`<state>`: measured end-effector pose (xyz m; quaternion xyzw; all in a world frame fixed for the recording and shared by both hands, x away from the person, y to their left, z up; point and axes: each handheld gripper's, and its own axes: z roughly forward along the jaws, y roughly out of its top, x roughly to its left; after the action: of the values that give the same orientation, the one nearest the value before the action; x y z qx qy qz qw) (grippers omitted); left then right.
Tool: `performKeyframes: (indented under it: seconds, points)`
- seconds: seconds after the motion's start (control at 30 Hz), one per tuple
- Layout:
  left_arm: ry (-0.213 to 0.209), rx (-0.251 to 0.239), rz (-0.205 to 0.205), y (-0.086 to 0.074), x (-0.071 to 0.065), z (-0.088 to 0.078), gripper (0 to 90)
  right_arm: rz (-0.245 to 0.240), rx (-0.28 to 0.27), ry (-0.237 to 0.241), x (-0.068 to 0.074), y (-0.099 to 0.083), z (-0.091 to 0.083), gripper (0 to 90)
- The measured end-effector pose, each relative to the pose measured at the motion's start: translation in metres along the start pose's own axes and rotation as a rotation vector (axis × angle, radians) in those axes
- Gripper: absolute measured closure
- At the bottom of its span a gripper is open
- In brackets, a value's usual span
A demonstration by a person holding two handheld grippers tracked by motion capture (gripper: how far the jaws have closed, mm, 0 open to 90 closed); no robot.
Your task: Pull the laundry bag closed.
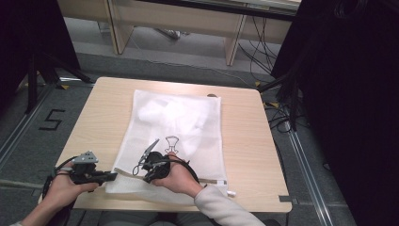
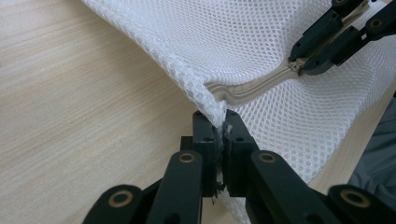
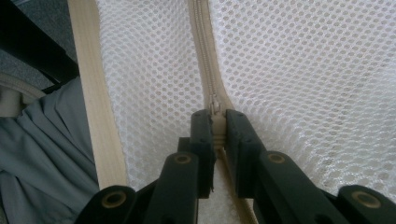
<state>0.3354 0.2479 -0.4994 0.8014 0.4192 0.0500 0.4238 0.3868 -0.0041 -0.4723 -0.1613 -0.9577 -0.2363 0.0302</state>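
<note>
Clamped jaws of the left gripper [image 2: 222,125] pinch the near corner of the white mesh bag [image 1: 176,122]. Just beyond along the bag's near edge, the right gripper [image 3: 218,126] grips the zipper pull [image 3: 217,128]. Beyond the zipper [image 2: 254,88], the bag lies flat across the wooden table [image 1: 101,108].

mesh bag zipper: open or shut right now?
Cannot tell overall. The zipper looks closed ahead of the pull held by the right gripper; the stretch behind it is hidden.

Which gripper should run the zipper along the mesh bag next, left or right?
Right. The right gripper is shut on the zipper pull, while the left gripper pinches the mesh bag corner, anchoring it.
</note>
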Motion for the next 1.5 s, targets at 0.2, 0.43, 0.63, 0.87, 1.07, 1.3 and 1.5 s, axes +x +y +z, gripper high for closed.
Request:
performKeyframes:
  seconds: [0.2,0.43,0.63,0.87,1.07,1.3,1.5]
  points:
    - [0.008,0.018,0.005,0.001,0.0,-0.001,85.2,-0.004,0.0,0.004,-0.001,-0.002,-0.001,82.4]
    - [0.004,0.001,0.002,0.0,0.0,0.0,85.2,-0.004,0.002,0.001,-0.001,-0.003,-0.003,82.4]
    - [-0.002,0.021,0.003,0.001,0.001,-0.001,85.3,0.008,0.006,-0.005,-0.003,-0.007,-0.005,82.4]
    - [0.001,0.003,-0.004,0.0,0.0,0.001,85.2,0.006,0.007,-0.003,-0.002,-0.007,-0.006,82.4]
    - [-0.008,0.024,-0.003,0.001,0.001,0.0,85.2,-0.003,0.007,-0.003,-0.003,-0.008,-0.006,82.4]
    - [0.002,0.01,-0.007,0.0,0.0,0.001,85.3,0.001,0.012,-0.002,-0.003,-0.01,-0.008,82.4]
    - [-0.005,0.027,-0.003,0.001,0.001,0.0,85.3,0.008,0.022,-0.007,-0.004,-0.012,-0.008,82.4]
